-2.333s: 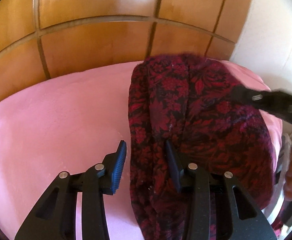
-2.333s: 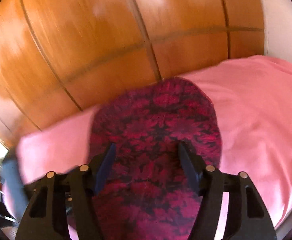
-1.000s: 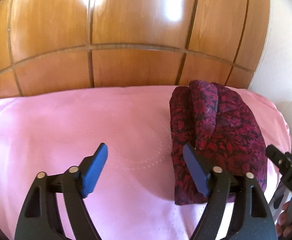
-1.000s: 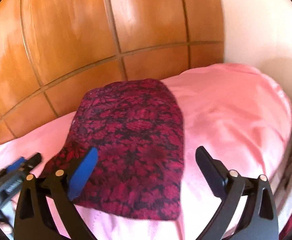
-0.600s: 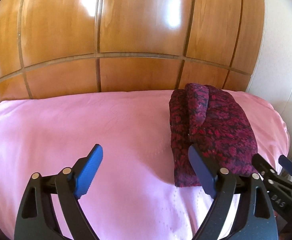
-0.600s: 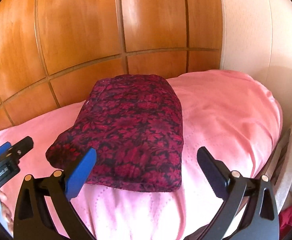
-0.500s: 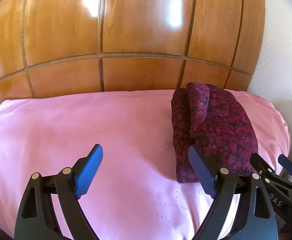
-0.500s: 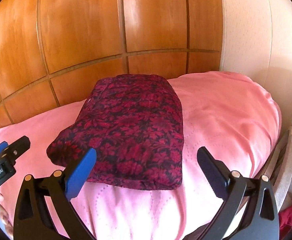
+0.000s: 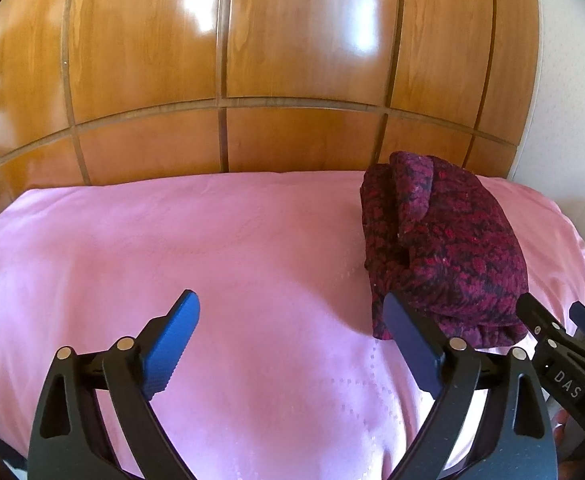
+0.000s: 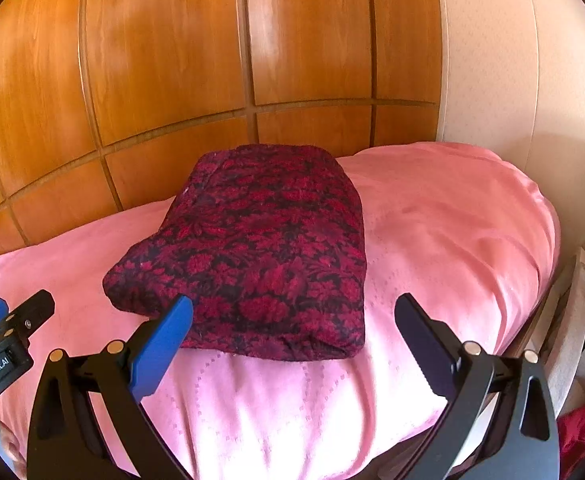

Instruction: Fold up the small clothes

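Both tongs have drawn back from the folded garment [image 10: 260, 248] since the earlier frames, when their fingers stood over the cloth; the bundle now lies alone, further ahead of them. The left tongs [image 9: 288, 332] have spread wider than a second ago and their jaws are opening, with only the pink bed cover [image 9: 172, 248] between them. The right tongs [image 10: 294, 330] stand wide apart too, gripping nothing; the near edge of the garment shows between their tips without touching them.

The garment, dark red with a black flower pattern, is folded into a thick rectangle and rests on the bed toward its far edge, close to the wooden panelled wall [image 10: 164, 60]. In the left wrist view it lies to the right, near the bed's far right corner [image 9: 440, 248], with a rolled fold showing along its left side. The bed's right edge meets a pale wall [image 10: 512, 80].
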{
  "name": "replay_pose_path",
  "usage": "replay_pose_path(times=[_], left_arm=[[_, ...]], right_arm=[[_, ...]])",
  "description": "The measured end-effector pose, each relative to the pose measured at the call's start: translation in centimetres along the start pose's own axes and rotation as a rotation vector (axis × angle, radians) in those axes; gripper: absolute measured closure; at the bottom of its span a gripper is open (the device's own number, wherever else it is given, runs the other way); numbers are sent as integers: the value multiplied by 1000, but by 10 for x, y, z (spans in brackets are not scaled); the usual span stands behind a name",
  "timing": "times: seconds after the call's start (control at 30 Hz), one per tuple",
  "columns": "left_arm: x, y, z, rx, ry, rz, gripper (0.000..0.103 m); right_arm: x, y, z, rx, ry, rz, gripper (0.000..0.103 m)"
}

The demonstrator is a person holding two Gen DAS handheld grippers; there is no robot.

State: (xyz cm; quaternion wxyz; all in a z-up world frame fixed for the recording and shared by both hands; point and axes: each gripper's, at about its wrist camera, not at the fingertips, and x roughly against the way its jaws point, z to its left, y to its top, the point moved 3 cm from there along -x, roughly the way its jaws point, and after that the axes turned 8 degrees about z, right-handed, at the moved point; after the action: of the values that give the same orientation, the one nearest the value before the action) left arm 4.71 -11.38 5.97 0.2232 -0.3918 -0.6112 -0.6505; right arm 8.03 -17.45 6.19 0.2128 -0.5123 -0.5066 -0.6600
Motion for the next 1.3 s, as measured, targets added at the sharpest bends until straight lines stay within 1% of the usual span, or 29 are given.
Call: replay_pose_path(times=[0.13,0.27,0.57,0.67,0.77,0.87,1.03,1.3], left_arm=[[-1,-4,-1,-3,6,12,10],[-2,-6,0,-6,1,20,10],[1,-3,0,-8,7,0,6],[-1,1,1,-4,0,0,5],[-3,3,-1,-12,1,-2,5],[-6,2,-2,-4,-6,8,4],[-8,1,-4,-10,3,13,4],[-4,-2,-5,-10,-4,13,4]], right_arm=[[0,-4,-2,-5,1,7,2],[1,-4,-4,-12,-10,-7,2],[3,-2,-3,16,-16,-8,2],[0,2,-5,-1,-14,-12,2],[-8,3,-7,-22,-7,12,2],[-11,4,-4,-10,-10,19,2],[-11,7,0,-3,-6,6,2],[-12,3,7,15,17,25,2]])
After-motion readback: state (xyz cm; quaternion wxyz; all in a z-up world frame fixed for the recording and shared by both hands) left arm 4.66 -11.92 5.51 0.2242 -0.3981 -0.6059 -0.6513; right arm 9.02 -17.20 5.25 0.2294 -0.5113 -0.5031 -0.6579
